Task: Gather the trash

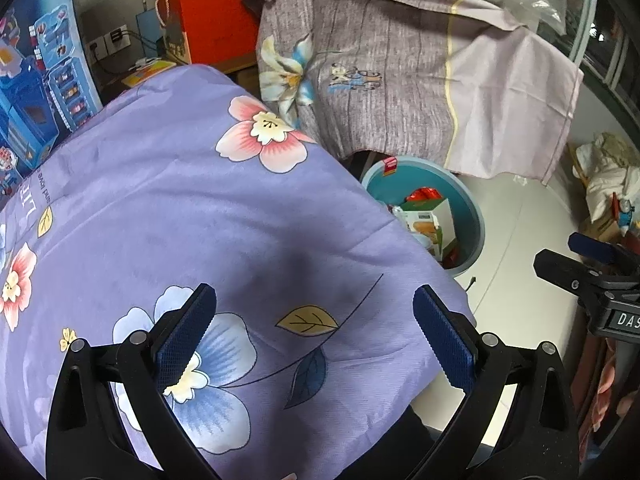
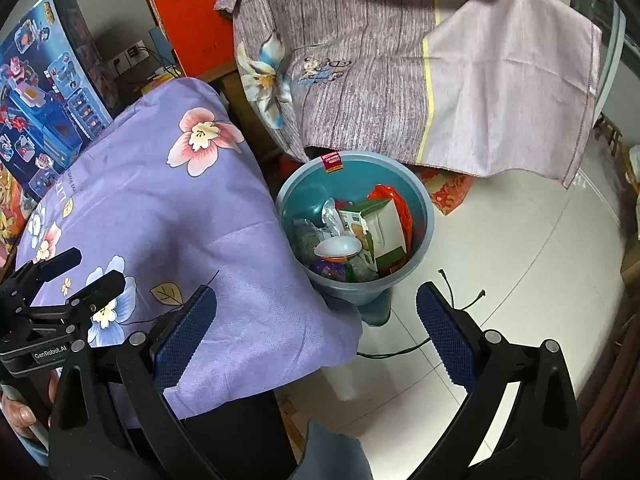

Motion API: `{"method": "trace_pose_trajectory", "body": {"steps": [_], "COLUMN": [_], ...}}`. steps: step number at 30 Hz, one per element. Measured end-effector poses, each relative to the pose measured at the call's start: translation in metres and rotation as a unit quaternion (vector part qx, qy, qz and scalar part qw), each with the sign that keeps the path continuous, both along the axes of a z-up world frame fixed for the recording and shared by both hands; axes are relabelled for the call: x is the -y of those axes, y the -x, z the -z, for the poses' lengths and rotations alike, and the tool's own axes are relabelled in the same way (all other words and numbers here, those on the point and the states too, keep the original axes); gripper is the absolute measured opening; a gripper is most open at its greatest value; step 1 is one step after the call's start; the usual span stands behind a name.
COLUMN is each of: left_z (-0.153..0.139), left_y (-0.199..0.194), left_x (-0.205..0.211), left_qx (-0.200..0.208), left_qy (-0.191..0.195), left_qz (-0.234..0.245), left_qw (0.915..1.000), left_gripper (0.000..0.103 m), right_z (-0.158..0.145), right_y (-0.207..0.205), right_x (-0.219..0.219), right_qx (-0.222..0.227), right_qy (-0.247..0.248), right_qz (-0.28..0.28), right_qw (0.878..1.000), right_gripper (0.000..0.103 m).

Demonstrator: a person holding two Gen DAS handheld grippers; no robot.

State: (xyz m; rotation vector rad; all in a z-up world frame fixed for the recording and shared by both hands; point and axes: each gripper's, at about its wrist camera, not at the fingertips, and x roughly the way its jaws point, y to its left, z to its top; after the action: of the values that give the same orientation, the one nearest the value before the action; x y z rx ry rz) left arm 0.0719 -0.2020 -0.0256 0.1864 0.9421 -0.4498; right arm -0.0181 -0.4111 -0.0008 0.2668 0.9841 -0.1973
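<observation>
A blue trash bin (image 2: 420, 196) stands on the floor beside the table and holds several pieces of trash: a green-and-white carton (image 2: 380, 228), a red wrapper (image 2: 394, 196), a white lid (image 2: 338, 246). It also shows in the left wrist view (image 1: 468, 200), partly hidden by the cloth. My left gripper (image 1: 314, 334) is open and empty above the purple floral tablecloth (image 1: 180, 208). My right gripper (image 2: 316, 334) is open and empty, near the table's corner, in front of the bin. The left gripper also shows in the right wrist view (image 2: 76, 276).
A grey-lilac floral cloth (image 2: 400, 68) hangs over furniture behind the bin. A blue toy box (image 2: 44, 92) and an orange box (image 2: 192, 20) stand at the back left. A black cable (image 2: 452, 292) lies on the white tiled floor (image 2: 500, 260).
</observation>
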Motion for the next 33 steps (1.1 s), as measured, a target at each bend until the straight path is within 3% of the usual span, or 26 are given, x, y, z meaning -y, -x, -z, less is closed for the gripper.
{"method": "trace_pose_trajectory", "body": {"steps": [22, 33], "left_z": [0.005, 0.005], "left_y": [-0.005, -0.002], "left_x": [-0.003, 0.001], "left_qx": [-0.001, 0.021], "left_qy": [0.002, -0.024], "left_qz": [0.007, 0.005], "left_qw": [1.0000, 0.9995], "left_gripper": [0.099, 0.099], "right_z": [0.009, 0.010], "right_y": [-0.009, -0.011], "right_x": [0.002, 0.002], "right_qx": [-0.014, -0.014], "right_qy": [-0.004, 0.002], "right_qz": [0.000, -0.002], "right_qw": [1.000, 1.000], "right_gripper": [0.096, 0.096]}}
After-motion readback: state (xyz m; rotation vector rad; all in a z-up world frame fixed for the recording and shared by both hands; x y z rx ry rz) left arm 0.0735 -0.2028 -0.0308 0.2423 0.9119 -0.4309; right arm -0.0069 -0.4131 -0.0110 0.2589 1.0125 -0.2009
